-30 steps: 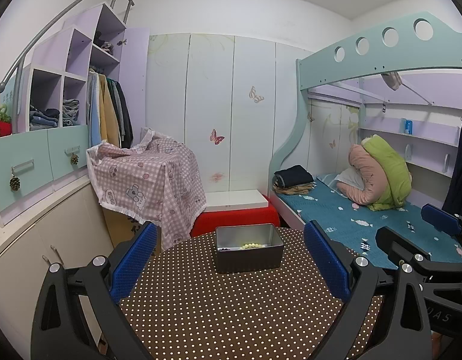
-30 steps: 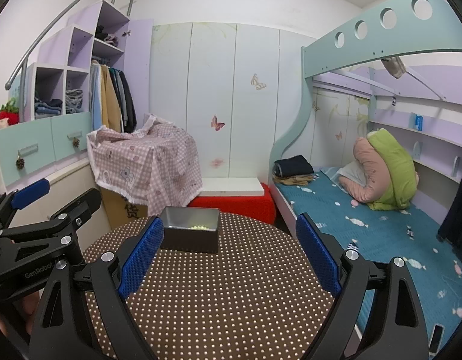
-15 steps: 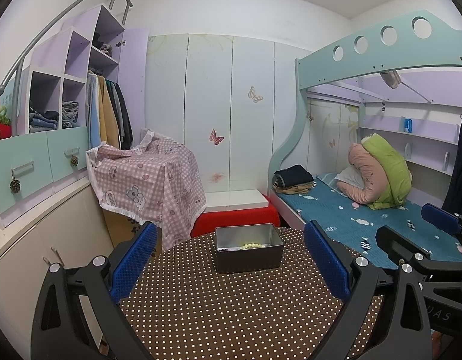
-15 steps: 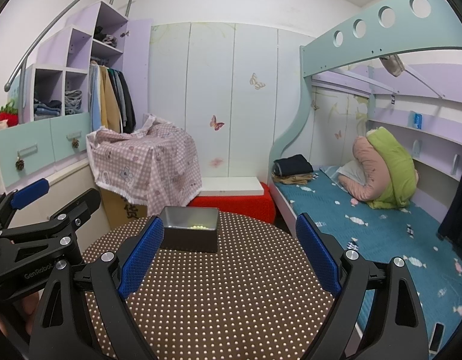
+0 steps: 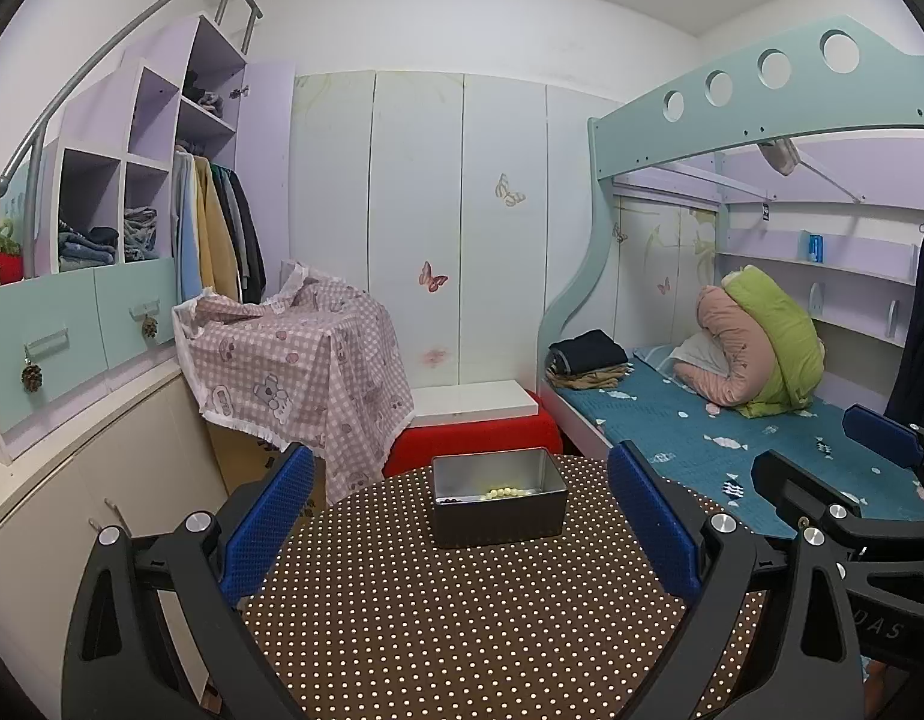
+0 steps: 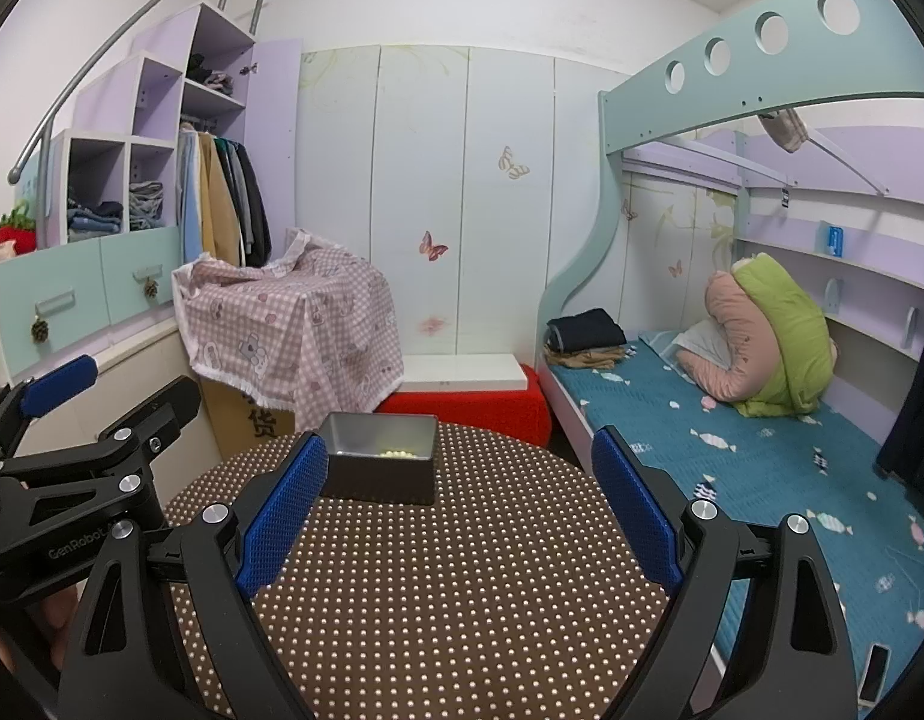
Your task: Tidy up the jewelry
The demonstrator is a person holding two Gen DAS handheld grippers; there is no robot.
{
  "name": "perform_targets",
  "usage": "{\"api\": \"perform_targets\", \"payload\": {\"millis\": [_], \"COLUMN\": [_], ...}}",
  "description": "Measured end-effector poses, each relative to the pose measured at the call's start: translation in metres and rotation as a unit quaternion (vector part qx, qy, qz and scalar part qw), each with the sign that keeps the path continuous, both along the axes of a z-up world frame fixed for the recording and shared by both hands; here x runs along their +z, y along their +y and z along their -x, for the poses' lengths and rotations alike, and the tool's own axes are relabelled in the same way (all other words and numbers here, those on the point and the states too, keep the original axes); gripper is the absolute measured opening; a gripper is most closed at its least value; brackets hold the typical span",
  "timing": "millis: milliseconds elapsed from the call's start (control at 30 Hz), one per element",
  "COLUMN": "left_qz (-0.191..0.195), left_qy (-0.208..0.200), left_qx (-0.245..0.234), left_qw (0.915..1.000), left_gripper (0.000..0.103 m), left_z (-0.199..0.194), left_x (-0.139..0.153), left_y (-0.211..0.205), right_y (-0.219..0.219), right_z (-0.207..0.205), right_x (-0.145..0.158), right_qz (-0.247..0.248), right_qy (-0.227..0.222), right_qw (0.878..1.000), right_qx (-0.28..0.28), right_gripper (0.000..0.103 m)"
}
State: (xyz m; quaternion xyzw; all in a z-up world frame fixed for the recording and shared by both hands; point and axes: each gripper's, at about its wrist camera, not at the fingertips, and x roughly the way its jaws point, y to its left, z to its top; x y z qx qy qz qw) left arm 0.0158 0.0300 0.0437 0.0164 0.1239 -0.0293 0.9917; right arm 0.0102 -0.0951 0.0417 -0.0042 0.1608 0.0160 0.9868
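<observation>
Nothing has moved: both grippers hover wide open and empty above the round brown polka-dot counter (image 5: 462, 630).
Ahead of the left gripper (image 5: 462, 525) and left-ahead of the right gripper (image 6: 459, 510), a dark rectangular metal tin (image 5: 499, 504) at the counter's far edge holds pale yellow-green beads (image 5: 505, 491).

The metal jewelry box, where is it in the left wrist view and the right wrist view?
Left wrist view: metal box sits centre, on the dotted table's far edge, between the blue fingers.
Right wrist view: metal box sits left of centre, beside the left blue finger.
Shared landmark: the red bench behind it.
</observation>
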Motion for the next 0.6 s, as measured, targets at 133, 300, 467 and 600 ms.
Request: {"api": "perform_targets", "payload": {"millis": [133, 300, 467, 600], "left_qz": [0.0, -0.004, -0.004, -0.011], "left_qy": [-0.002, -0.008, -0.019, -0.022], "left_qx": [0.0, 0.0, -0.003, -0.001], "left_qw": [1.0, 1.0, 0.9998, 0.9997], "left_gripper": [0.095, 0.095, 0.095, 0.095], "left_z": [0.0, 0.002, 0.003, 0.004], "left_x": [0.003, 0.009, 0.014, 0.015], "left_y": [0.001, 0.001, 0.003, 0.001], "right_y": [-0.001, -0.001, 0.0, 0.001], "right_z": [0.0, 0.001, 0.002, 0.006], "right_x": [0.0, 0.0, 0.001, 0.006], "right_qz": [0.0, -0.001, 0.001, -0.001], "right_qy": [-0.001, -0.002, -0.002, -0.005], "right_qw": [1.0, 1.0, 1.0, 1.0], "right_qx": [0.0, 0.0, -0.001, -0.002], "right_gripper": [0.087, 0.087, 0.087, 0.087]}}
